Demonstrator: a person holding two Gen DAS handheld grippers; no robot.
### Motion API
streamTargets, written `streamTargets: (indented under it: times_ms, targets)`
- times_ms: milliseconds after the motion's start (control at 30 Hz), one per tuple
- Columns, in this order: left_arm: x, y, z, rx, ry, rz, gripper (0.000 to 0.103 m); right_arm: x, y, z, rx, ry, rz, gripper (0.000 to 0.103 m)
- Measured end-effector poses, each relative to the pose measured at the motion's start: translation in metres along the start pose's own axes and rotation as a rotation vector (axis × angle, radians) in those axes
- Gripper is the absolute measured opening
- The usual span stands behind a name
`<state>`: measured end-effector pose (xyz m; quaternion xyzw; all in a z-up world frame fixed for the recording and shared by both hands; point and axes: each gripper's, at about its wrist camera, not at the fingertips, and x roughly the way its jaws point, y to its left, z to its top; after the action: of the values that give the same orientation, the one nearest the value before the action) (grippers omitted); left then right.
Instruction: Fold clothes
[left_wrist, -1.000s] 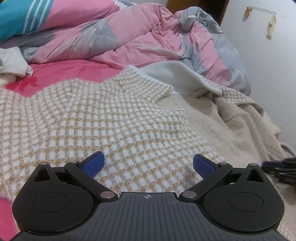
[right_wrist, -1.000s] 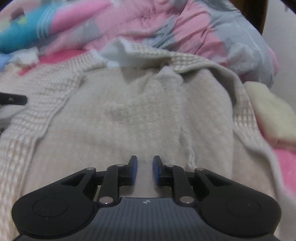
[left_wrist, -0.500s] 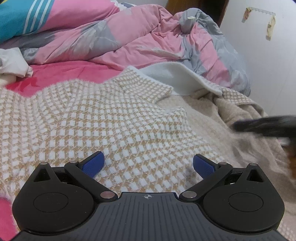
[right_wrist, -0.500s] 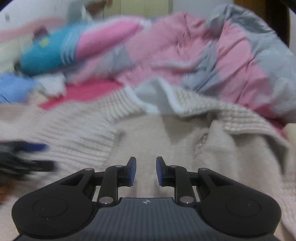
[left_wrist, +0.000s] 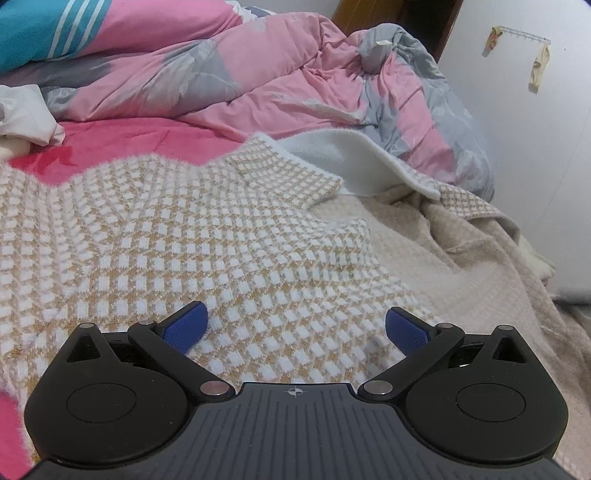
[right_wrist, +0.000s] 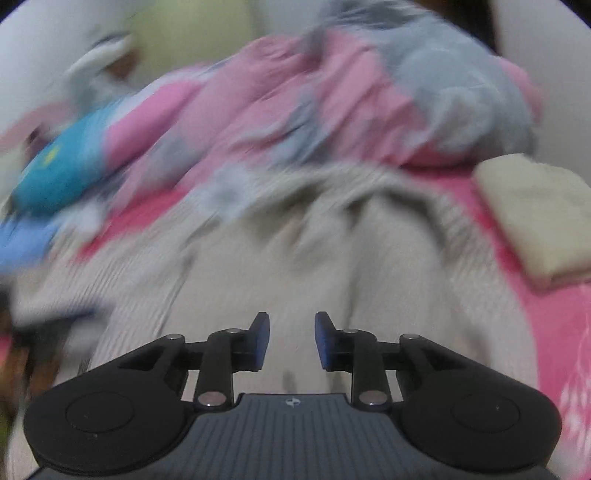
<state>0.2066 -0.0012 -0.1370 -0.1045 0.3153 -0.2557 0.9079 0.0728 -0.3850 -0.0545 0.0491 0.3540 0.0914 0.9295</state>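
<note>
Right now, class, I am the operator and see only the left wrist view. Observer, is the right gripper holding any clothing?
Observer: No. The right gripper has its jaws opening with nothing between them, above the beige knit.
Operator: Is anything already folded?
Observer: A folded cream cloth lies on the pink sheet, right of the knit.
Operator: Anything else waiting?
Observer: A light blue garment shows at the left edge, too blurred to describe.
</note>
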Motion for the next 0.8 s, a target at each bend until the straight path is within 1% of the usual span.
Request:
streamTargets:
  times_ms: [33, 67, 100, 133, 167, 233, 267, 300, 367, 400, 433, 500, 533, 567, 600, 667, 700, 767, 800]
  targets:
    - [0.0, 0.0, 0.0, 0.0, 0.001, 0.0, 0.103, -0.005, 0.003, -0.022, -0.04, 0.032, -0.029, 0.03]
    - [0.0, 0.0, 0.0, 0.001, 0.002, 0.0, 0.103, -0.01, 0.002, -0.043, -0.073, 0.063, -0.081, 0.031]
    - [0.0, 0.0, 0.0, 0.002, 0.003, 0.002, 0.103, -0.016, 0.001, -0.065, -0.106, 0.094, -0.133, 0.028]
    - [0.0, -0.001, 0.0, 0.004, 0.005, 0.005, 0.103, -0.03, -0.005, -0.08, -0.095, 0.076, -0.171, 0.028]
    - [0.0, -0.002, 0.001, 0.008, 0.008, 0.009, 0.103, -0.05, -0.013, -0.086, -0.03, 0.039, -0.204, 0.029]
    - [0.0, -0.005, 0.003, 0.016, 0.02, 0.024, 0.103, -0.086, -0.026, -0.086, 0.117, -0.015, -0.277, 0.031]
    - [0.0, -0.007, 0.004, 0.021, 0.027, 0.033, 0.103, -0.103, -0.028, -0.086, 0.166, -0.07, -0.284, 0.031]
    - [-0.001, -0.009, 0.006, 0.028, 0.036, 0.044, 0.103, -0.117, -0.025, -0.087, 0.194, -0.126, -0.271, 0.032]
    - [-0.007, -0.017, 0.01, 0.041, 0.048, 0.073, 0.103, -0.13, -0.008, -0.086, 0.178, -0.202, -0.186, 0.032]
    - [-0.011, -0.021, 0.011, 0.043, 0.048, 0.083, 0.103, -0.132, 0.001, -0.087, 0.151, -0.225, -0.142, 0.032]
    - [-0.019, -0.026, 0.012, 0.037, 0.04, 0.076, 0.103, -0.127, 0.008, -0.091, 0.122, -0.219, -0.117, 0.032]
    - [-0.034, -0.039, 0.009, 0.031, 0.026, 0.036, 0.103, -0.109, 0.014, -0.102, 0.075, -0.176, -0.091, 0.032]
    - [-0.04, -0.045, 0.007, 0.03, 0.023, 0.017, 0.103, -0.097, 0.012, -0.109, 0.064, -0.136, -0.108, 0.032]
    - [-0.045, -0.051, 0.005, 0.032, 0.022, 0.002, 0.103, -0.085, 0.002, -0.119, 0.076, -0.086, -0.155, 0.03]
    - [-0.047, -0.058, -0.001, 0.046, 0.031, -0.001, 0.103, -0.083, -0.01, -0.126, 0.125, -0.077, -0.162, 0.028]
    - [-0.045, -0.067, -0.013, 0.08, 0.059, 0.018, 0.103, -0.096, -0.032, -0.132, 0.251, -0.128, -0.122, 0.029]
    - [-0.04, -0.069, -0.019, 0.093, 0.082, 0.046, 0.103, -0.106, -0.039, -0.129, 0.293, -0.163, -0.121, 0.031]
    - [-0.033, -0.07, -0.029, 0.104, 0.111, 0.099, 0.103, -0.127, -0.048, -0.123, 0.29, -0.262, -0.175, 0.033]
    - [-0.033, -0.07, -0.032, 0.105, 0.104, 0.111, 0.103, -0.133, -0.053, -0.12, 0.278, -0.301, -0.207, 0.035]
